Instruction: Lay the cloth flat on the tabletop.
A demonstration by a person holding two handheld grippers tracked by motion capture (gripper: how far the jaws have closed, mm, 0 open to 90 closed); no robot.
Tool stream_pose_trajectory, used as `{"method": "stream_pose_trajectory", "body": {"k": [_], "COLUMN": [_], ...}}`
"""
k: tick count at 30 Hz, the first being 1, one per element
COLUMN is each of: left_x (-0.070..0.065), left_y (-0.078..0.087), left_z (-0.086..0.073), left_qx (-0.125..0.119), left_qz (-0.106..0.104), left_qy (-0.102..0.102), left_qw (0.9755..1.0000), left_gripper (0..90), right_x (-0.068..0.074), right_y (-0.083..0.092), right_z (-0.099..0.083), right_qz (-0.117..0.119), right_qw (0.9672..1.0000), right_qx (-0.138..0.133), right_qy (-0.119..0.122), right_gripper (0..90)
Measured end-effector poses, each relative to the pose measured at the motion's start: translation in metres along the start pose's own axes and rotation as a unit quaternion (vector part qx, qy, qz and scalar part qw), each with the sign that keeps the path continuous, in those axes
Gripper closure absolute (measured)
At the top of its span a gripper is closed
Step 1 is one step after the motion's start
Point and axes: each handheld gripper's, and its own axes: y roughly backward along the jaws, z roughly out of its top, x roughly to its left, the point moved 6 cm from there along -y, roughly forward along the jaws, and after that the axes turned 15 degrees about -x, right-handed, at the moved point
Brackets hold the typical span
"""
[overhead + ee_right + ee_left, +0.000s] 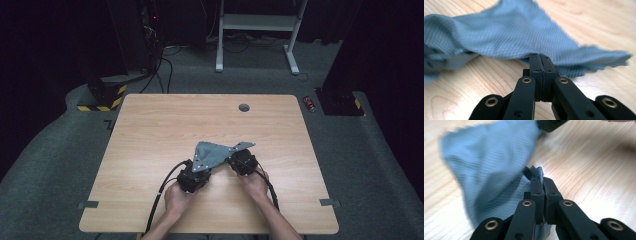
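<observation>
A grey-blue cloth (pixel 216 151) lies bunched near the middle of the wooden table (pixel 150 135), partly lifted off it. My left gripper (pixel 204 164) is at the cloth's near left edge and is shut on a fold of it. In the left gripper view the jaws (pixel 540 178) pinch a tuft of cloth (pixel 491 162) that spreads away up and left. My right gripper (pixel 236 156) holds the near right edge. In the right gripper view its jaws (pixel 540 58) are shut on the hem of the cloth (pixel 511 32), which drapes across the wood behind them.
A round cable hole (pixel 244 107) sits near the table's far edge. Behind the table stand a white desk frame (pixel 257 30) and black equipment with striped bases (pixel 107 97). A red can (pixel 310 103) lies on the carpet at the right.
</observation>
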Motion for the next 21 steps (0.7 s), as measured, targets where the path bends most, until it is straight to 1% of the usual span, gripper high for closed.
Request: {"method": "stream_pose_trajectory", "body": {"k": [1,3,5,6,9,10,11,12,13,14,16,17,19,21], "left_x": [0.001,0.007,0.011,0.014,0.021,0.023,0.024,0.026,0.027,0.028,0.028,0.027,0.026,0.025], "left_y": [0.005,0.016,0.023,0.026,0.034,0.035,0.036,0.035,0.034,0.033,0.031,0.031,0.03,0.03], "left_z": [0.003,0.009,0.012,0.013,0.011,0.009,0.006,0.002,-0.001,-0.005,-0.013,-0.017,-0.023,-0.025], "left_qx": [-0.007,-0.018,-0.027,-0.031,-0.033,-0.03,-0.027,-0.02,-0.015,-0.009,0.003,0.008,0.013,0.016], "left_qz": [-0.003,-0.002,-0.005,-0.007,-0.001,0.002,0.004,0.004,0.004,0.005,0.004,0.002,-0.002,0.0], "left_qy": [0.007,0.008,0.017,0.021,0.023,0.02,0.023,0.025,0.026,0.024,0.024,0.027,0.03,0.026], "left_qw": [0.9999,0.9998,0.9995,0.9993,0.9992,0.9993,0.9994,0.9995,0.9995,0.9996,0.9997,0.9996,0.9995,0.9995], "left_gripper": [88.0,88.0,88.0,88.0,88.0,88.1,88.1,88.1,88.1,88.1,88.2,88.2,88.0,87.9], "right_x": [-0.002,-0.006,-0.01,-0.013,-0.019,-0.021,-0.023,-0.024,-0.026,-0.027,-0.029,-0.03,-0.032,-0.032], "right_y": [0.004,0.012,0.019,0.022,0.029,0.031,0.031,0.031,0.029,0.027,0.023,0.021,0.017,0.015], "right_z": [0.002,0.007,0.011,0.012,0.015,0.015,0.014,0.012,0.01,0.007,0.003,0.002,-0.002,-0.004], "right_qz": [0.0,-0.004,-0.008,-0.01,-0.014,-0.015,-0.017,-0.019,-0.021,-0.022,-0.025,-0.026,-0.028,-0.031], "right_qw": [1.0,0.9999,0.9998,0.9998,0.9994,0.9994,0.9994,0.9995,0.9996,0.9996,0.9996,0.9995,0.9993,0.9991], "right_qx": [-0.003,-0.009,-0.017,-0.02,-0.03,-0.03,-0.028,-0.023,-0.018,-0.012,-0.005,-0.002,0.002,0.005], "right_qy": [0.001,0.005,0.003,0.002,-0.006,-0.007,-0.011,-0.014,-0.011,-0.013,-0.015,-0.018,-0.026,-0.029], "right_gripper": [89.6,89.7,89.6,89.6,89.6,89.6,89.5,89.6,89.5,89.5,89.5,89.5,89.2,86.8]}}
